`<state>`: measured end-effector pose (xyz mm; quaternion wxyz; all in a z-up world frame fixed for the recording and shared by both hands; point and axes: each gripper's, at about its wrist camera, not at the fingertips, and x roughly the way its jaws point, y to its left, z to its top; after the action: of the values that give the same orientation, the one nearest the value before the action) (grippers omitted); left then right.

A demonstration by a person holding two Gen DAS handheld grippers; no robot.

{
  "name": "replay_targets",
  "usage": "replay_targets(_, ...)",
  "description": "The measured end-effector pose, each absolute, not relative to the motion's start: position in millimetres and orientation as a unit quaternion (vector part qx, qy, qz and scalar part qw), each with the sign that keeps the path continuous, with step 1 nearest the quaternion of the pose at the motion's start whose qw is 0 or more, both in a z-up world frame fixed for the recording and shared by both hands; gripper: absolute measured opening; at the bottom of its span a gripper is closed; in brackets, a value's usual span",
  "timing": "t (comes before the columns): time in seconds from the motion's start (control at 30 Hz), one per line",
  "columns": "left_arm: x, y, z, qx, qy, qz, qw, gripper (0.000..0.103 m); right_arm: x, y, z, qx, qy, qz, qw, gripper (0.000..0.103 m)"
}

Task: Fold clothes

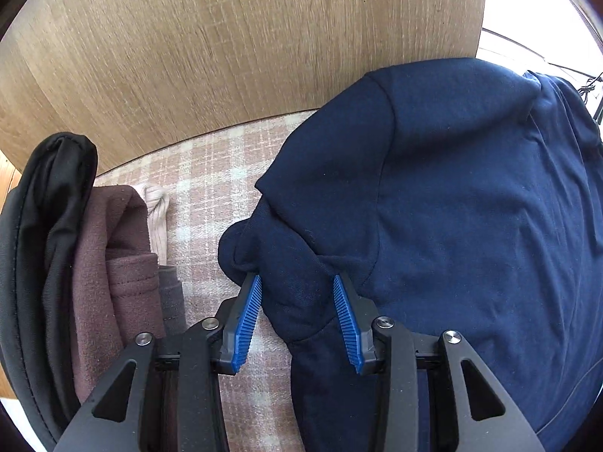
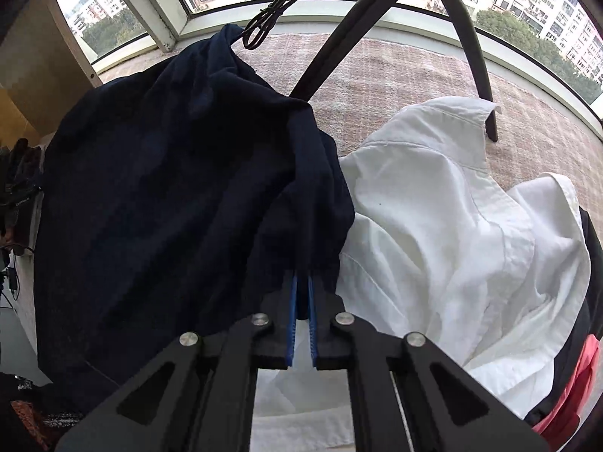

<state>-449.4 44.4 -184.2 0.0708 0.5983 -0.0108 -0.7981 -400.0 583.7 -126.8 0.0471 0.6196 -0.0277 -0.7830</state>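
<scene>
A navy blue garment [image 1: 452, 196] lies on the pink plaid cover [image 1: 211, 188], filling the right of the left wrist view. My left gripper [image 1: 297, 282] is open, its blue pads on either side of a bunched fold of the garment's sleeve, not clamped. In the right wrist view the same navy garment [image 2: 169, 196] hangs lifted at left. My right gripper [image 2: 301, 282] is shut on its edge. A crumpled white shirt [image 2: 452, 233] lies just right of it.
Folded clothes sit at the left: a black item [image 1: 41, 263], a brown one [image 1: 120, 263] and a beige one [image 1: 156, 218]. A wooden panel [image 1: 226, 56] stands behind. A black curved frame [image 2: 467, 37], a hanging cable [image 2: 271, 11], a window and red fabric [image 2: 573, 388] show on the right.
</scene>
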Motion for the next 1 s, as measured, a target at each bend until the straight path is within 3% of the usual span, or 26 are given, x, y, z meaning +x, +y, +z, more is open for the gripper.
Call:
replay_targets(0.17,-451,47,-189,0.603,-0.011,-0.795,0.068,0.038,-409,598,-81,0.6,0.006,-0.799,0.032,0.005)
replay_targets(0.33,-453,49,-187,0.604,-0.009,-0.794,0.067,0.039,-419,598,-74,0.575,0.161,-0.801,-0.055,0.005)
replay_targets(0.4,-453,49,-187,0.604,-0.01,-0.794,0.066,0.039,-421,595,-79,0.564,0.211,-0.794,-0.088,0.014)
replay_targets(0.47,-454,50,-186,0.605,-0.01,-0.794,0.065,0.039,-420,594,-80,0.556,0.25,-0.783,-0.124,0.037)
replay_targets(0.53,-454,50,-184,0.605,-0.008,-0.794,0.064,0.039,-414,592,-69,0.546,0.202,-0.806,-0.11,0.044)
replay_targets(0.63,-450,48,-173,0.596,0.004,-0.801,0.058,0.039,-408,573,-59,0.539,0.059,-0.84,-0.026,0.044)
replay_targets(0.73,-438,44,-152,0.583,0.022,-0.811,0.053,0.039,-397,538,-84,0.558,-0.061,-0.823,0.085,0.045)
replay_targets(0.87,-390,39,-104,0.555,0.018,-0.83,0.047,0.04,-362,514,-107,0.585,-0.083,-0.8,0.101,0.045)
replay_targets(0.93,-359,26,-86,0.549,0.014,-0.835,0.047,0.049,-341,510,-107,0.586,-0.103,-0.797,0.103,0.045)
replay_targets(1.0,-329,12,-78,0.553,0.026,-0.832,0.044,0.05,-321,506,-108,0.586,-0.123,-0.794,0.105,0.045)
